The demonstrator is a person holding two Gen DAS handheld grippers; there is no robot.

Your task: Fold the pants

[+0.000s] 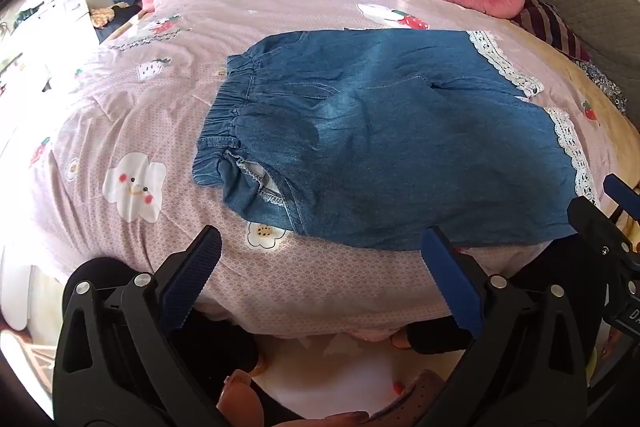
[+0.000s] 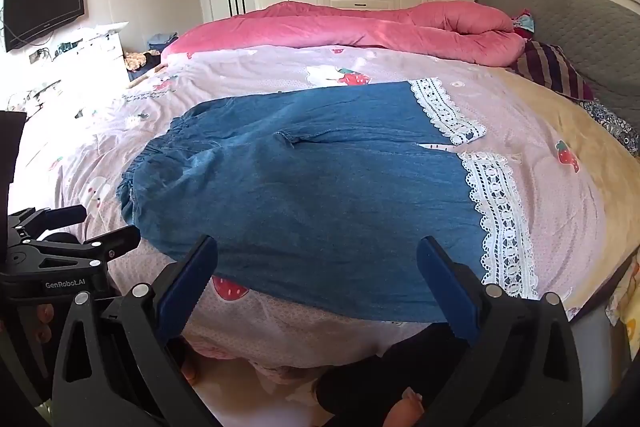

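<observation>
Denim pants (image 1: 392, 131) lie flat, unfolded on the bed sheet (image 1: 120, 99), left gripper (image 1: 320, 247) and right gripper (image 2: 316, 255) both wide, empty, hovering at the pants' near edge; first fold likely needs that edge pinched.

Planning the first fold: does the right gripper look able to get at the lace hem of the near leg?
Probably yes. The right gripper is open just short of the pants, and nothing lies between it and the near lace hem.
</observation>
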